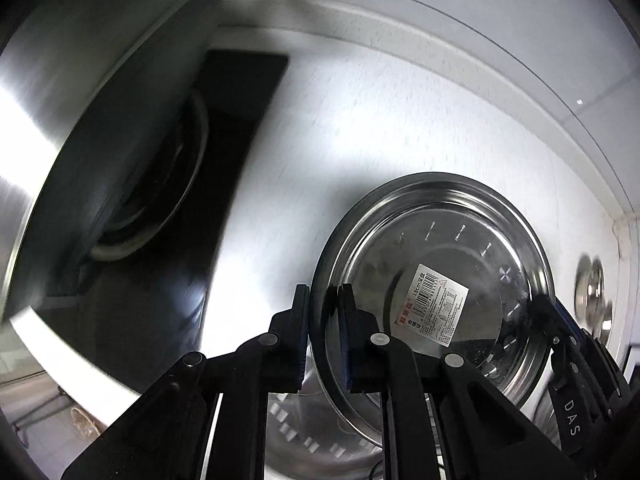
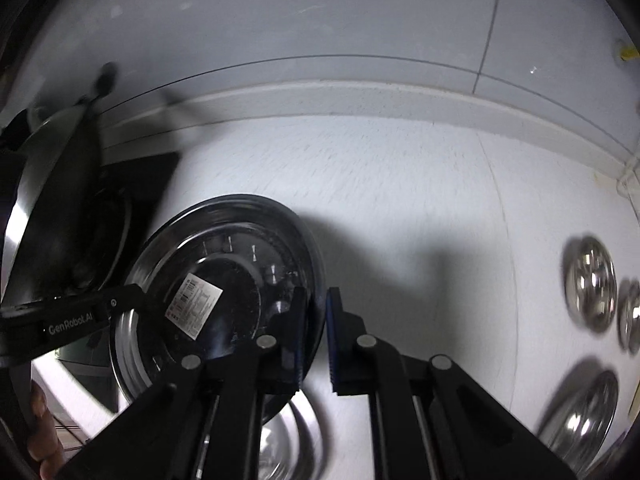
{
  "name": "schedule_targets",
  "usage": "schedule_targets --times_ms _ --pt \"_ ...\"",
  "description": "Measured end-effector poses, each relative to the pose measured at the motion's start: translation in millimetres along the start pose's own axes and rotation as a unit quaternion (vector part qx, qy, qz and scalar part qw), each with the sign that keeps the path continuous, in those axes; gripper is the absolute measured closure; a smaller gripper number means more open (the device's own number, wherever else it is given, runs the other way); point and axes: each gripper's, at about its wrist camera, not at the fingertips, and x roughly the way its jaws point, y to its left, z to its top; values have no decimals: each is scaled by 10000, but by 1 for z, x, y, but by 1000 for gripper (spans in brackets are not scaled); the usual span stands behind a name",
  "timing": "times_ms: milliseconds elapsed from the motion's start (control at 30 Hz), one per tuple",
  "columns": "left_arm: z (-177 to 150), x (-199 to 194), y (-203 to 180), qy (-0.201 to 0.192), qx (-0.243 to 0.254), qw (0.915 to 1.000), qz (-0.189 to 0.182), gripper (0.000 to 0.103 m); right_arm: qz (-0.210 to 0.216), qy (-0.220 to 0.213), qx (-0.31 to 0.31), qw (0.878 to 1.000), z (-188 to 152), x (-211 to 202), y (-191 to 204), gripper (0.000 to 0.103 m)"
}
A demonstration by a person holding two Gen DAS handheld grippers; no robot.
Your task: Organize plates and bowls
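A steel plate [image 1: 438, 304] with a paper label in its middle is held off the white counter [image 1: 360, 132], tilted, between both grippers. My left gripper [image 1: 322, 300] is shut on the plate's left rim, one pad on each side of the edge. My right gripper [image 2: 318, 312] is shut on the opposite rim of the plate [image 2: 208, 292]. Each gripper shows in the other's view: the right gripper [image 1: 544, 312] at the plate's far edge, the left gripper [image 2: 138, 294] across the plate. A larger steel bowl [image 1: 304, 420] lies below the plate.
A black cooktop [image 1: 244, 128] with a burner sits at the left, under a big steel pan [image 1: 80, 80]. Several small steel bowls [image 2: 590, 280] stand on the counter [image 2: 400, 200] at the right. A raised ledge and wall run along the back. A hand [image 2: 40, 420] shows at lower left.
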Motion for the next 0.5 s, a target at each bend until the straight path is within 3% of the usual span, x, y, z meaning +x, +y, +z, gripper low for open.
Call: schedule_targets --times_ms 233,500 --pt "-47 6 21 41 265 9996 106 93 46 85 182 9998 -64 -11 21 95" --pt "-69 35 22 113 420 9988 244 93 -28 239 233 9994 -90 25 44 95"
